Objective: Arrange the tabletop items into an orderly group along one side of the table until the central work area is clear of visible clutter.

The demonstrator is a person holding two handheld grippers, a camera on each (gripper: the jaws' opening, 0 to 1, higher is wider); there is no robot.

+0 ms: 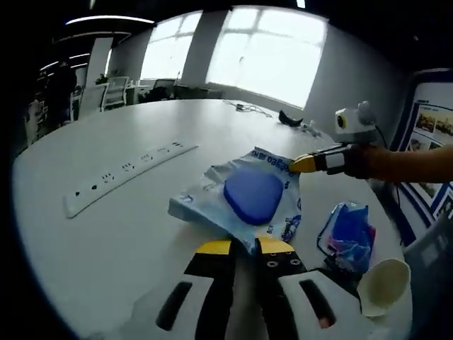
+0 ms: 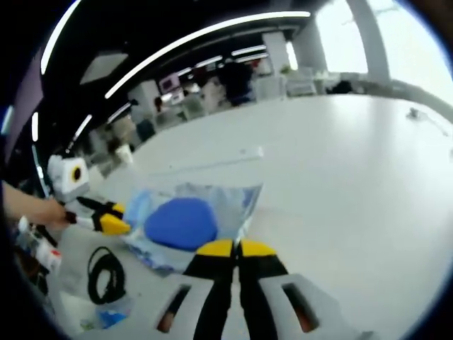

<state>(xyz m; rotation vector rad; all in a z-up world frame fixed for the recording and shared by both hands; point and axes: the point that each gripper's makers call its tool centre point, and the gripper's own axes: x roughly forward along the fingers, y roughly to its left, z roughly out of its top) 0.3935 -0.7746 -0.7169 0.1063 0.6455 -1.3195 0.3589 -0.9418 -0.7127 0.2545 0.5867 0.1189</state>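
Note:
A clear plastic bag (image 1: 272, 180) printed with blue lettering lies on the white table (image 1: 106, 234) with a rounded blue pad (image 1: 253, 196) inside it. In the left gripper view my left gripper (image 1: 243, 246) is shut on the bag's near edge. The right gripper (image 1: 301, 164) comes in from the right, its yellow tips pinched on the bag's far corner. In the right gripper view the same bag (image 2: 233, 198) and blue pad (image 2: 180, 223) lie just ahead of my right gripper (image 2: 237, 248). The left gripper (image 2: 112, 225) meets the bag's opposite edge there.
A long white power strip (image 1: 127, 170) lies to the left of the bag. A blue packet in clear wrap (image 1: 350, 237) and a paper cup (image 1: 386, 283) sit at the right edge. A coiled black cable (image 2: 102, 273) lies close by. Loose cables (image 1: 248, 108) rest far back.

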